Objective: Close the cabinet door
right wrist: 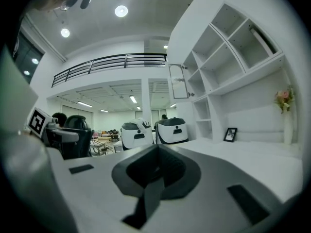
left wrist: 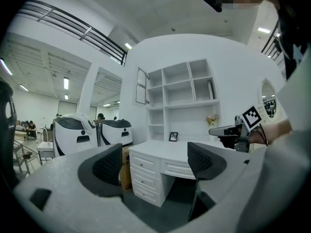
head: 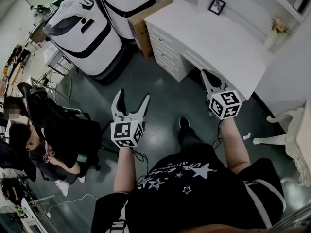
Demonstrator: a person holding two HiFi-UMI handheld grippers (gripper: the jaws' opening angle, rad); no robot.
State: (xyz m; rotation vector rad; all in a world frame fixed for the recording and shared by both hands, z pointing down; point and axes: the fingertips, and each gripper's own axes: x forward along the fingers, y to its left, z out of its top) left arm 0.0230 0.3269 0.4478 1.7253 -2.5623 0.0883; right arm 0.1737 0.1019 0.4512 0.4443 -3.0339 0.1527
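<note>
Standing back from white desk (head: pixel 221 40), both tongs held level out front. Left gripper (head: pixel 132 96): jaws spread wide, nothing between, only desk drawers (left wrist: pixel 144 171) showing through gap. Right gripper (head: pixel 209 75): clenched tight, empty. Cabinet door (left wrist: pixel 141 85): up high at left edge of shelf unit (left wrist: pixel 187 93) above desk, hanging open, well apart from both grippers. Photo frame (head: pixel 216 6) and flower vase (head: pixel 277 29) on desktop. Two big white pods (head: pixel 86 35) left of desk.

Left tool (head: pixel 133 97), jaws apart, and right tool (head: pixel 208 75) hover beside white desk (head: pixel 228 38).
</note>
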